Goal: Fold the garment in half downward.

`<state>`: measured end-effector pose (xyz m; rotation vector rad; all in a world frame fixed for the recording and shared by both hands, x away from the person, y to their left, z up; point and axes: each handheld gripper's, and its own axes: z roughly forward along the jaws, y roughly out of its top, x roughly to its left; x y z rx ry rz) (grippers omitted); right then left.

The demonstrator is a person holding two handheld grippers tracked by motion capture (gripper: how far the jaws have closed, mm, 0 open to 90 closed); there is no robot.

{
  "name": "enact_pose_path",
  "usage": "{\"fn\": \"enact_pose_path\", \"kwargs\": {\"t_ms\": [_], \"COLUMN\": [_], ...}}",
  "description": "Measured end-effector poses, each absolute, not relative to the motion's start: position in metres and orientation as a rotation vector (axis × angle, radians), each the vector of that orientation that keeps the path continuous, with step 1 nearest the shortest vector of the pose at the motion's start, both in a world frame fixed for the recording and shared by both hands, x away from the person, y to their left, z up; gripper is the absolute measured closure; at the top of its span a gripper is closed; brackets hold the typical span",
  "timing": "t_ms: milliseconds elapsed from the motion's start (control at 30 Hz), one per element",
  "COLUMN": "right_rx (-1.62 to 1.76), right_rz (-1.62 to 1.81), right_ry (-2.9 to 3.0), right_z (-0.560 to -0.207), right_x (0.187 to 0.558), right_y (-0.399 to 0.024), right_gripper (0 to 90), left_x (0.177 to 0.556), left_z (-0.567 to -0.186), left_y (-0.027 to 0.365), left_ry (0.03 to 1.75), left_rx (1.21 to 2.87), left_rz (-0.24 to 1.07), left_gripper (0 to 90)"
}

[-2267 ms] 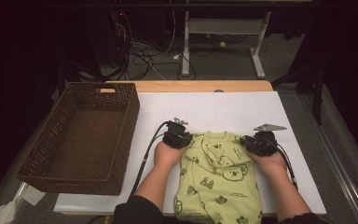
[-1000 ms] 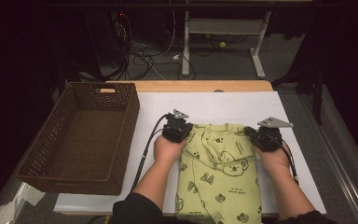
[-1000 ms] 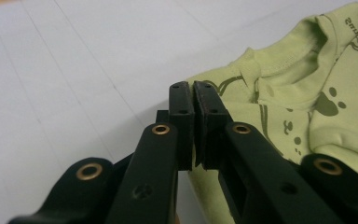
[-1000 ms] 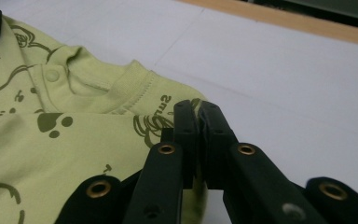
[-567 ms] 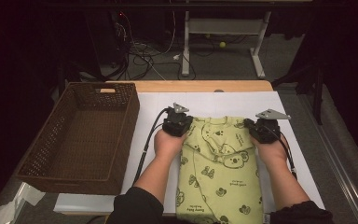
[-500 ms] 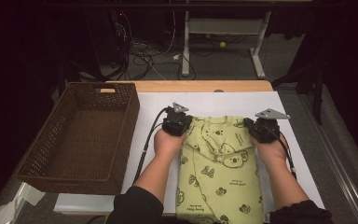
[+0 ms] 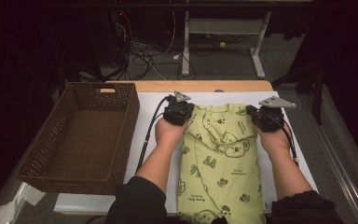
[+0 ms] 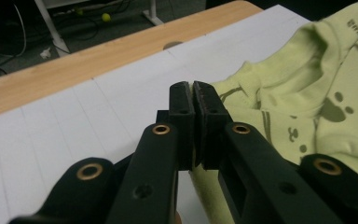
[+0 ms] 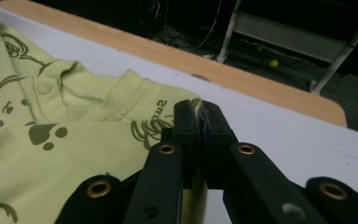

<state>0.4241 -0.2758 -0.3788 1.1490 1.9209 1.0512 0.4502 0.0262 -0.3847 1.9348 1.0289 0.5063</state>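
A light green baby garment (image 7: 219, 158) printed with koalas and paw marks lies stretched lengthwise on the white mat, its collar end farthest from the person. My left gripper (image 7: 179, 113) is shut on its left shoulder corner, and my right gripper (image 7: 260, 117) is shut on the right shoulder corner. In the left gripper view the pads (image 8: 193, 91) press together with the green fabric (image 8: 317, 79) running off to the right. The right gripper view has a strip of the garment (image 9: 74, 154) pinched between the closed pads (image 9: 196, 109).
A brown wicker basket (image 7: 121, 112) stands on the table's left side, close to my left forearm. The white mat (image 7: 149, 100) covers the wooden table (image 7: 191, 86). Cables and a desk frame lie on the dark floor beyond.
Both hands have moved away from the person and risen a little, drawing the garment's shoulder end with them. The cloth now lies longer and flatter.
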Motion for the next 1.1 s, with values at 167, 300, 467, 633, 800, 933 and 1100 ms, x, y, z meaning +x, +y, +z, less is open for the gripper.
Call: {"fn": "enact_pose_path", "kwargs": {"t_ms": [167,300,467,633,800,933,1100], "right_rx": [1.165,1.175,1.184,1.156,1.121,1.102,1.069], "right_rz": [1.077,1.064,1.090,1.101,1.118,1.136,1.146], "right_ry": [1.912,1.951,1.945,1.936,1.928,1.924,1.926], "right_z": [-0.381,-0.400,-0.413,-0.416,-0.417,-0.417,-0.418], "right_x": [0.423,0.420,0.412,0.399,0.386,0.374,0.360], "right_y": [-0.281,-0.283,-0.288,-0.290,-0.291,-0.291,-0.291], "right_gripper": [87.9,87.8,87.8,87.8,87.7,87.7,87.7], "left_x": [0.448,0.446,0.439,0.430,0.421,0.413,0.400], "left_z": [-0.399,-0.415,-0.423,-0.422,-0.421,-0.420,-0.420], "left_y": [0.022,0.023,0.025,0.029,0.032,0.036,0.039], "left_ry": [1.036,1.053,1.025,0.995,0.964,0.933,0.897], "left_rx": [1.980,1.977,1.983,1.951,1.937,1.931,1.922], "left_rz": [0.492,0.451,0.431,0.416,0.413,0.412,0.405], "left_gripper": [83.5,83.3,83.2,83.2,83.1,83.1,83.1]}}
